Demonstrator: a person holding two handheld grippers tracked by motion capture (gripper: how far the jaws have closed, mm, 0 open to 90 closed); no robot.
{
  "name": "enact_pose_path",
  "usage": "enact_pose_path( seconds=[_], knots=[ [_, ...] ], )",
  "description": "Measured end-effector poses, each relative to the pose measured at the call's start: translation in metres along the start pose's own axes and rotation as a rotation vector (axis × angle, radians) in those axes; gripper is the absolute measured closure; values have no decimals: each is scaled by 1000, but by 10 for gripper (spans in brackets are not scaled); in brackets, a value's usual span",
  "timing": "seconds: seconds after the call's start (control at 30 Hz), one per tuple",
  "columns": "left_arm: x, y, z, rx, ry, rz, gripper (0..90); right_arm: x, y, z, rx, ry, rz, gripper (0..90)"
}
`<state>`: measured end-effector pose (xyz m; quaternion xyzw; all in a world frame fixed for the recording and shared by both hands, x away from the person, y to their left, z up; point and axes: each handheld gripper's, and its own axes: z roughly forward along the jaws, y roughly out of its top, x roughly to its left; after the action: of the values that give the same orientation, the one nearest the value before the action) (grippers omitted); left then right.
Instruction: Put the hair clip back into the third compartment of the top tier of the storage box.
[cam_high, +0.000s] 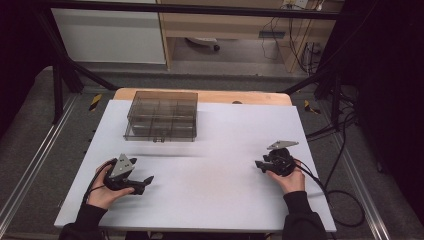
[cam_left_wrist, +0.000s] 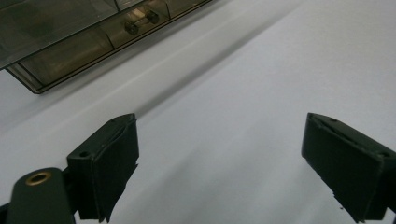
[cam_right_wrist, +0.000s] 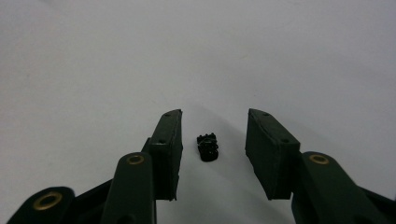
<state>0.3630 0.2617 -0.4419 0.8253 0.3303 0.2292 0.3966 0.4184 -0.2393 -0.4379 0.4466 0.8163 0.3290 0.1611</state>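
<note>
Bracketing a small black toothed part (cam_right_wrist: 208, 147) with our right gripper (cam_right_wrist: 214, 140) on the white surface (cam_high: 210, 165).
Its jaws stand apart, not touching it; our left gripper (cam_left_wrist: 219, 154) is spread wide and empty near the clear compartment box (cam_high: 161, 116).

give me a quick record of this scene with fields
surface: white table top
box: clear compartment box, far left of the table, away from both grippers
small part: small black part lying on the table between the right gripper's jaws, not yet pinched
left gripper: left gripper open wide, nothing between its jaws
right gripper: right gripper jaws apart on both sides of the part
</note>
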Motion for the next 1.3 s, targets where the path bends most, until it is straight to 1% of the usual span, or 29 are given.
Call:
enact_pose_path(
  seconds=[0.1,0.2,0.6,0.73,0.9,1.3],
  knots=[
    [0,0,0,1,1,0,108,0,0,2,4,-4,-5,594],
    [0,0,0,2,-1,1,108,0,0,2,4,-4,3,625],
    [0,0,1,2,0,2,108,0,0,6,29,3,13,691],
    [0,0,0,2,1,1,108,0,-1,6,31,6,7,717],
    [0,0,1,4,-1,3,108,0,-1,6,36,6,4,730],
    [0,-1,1,6,0,4,108,-1,-2,6,39,17,15,787]
  ],
)
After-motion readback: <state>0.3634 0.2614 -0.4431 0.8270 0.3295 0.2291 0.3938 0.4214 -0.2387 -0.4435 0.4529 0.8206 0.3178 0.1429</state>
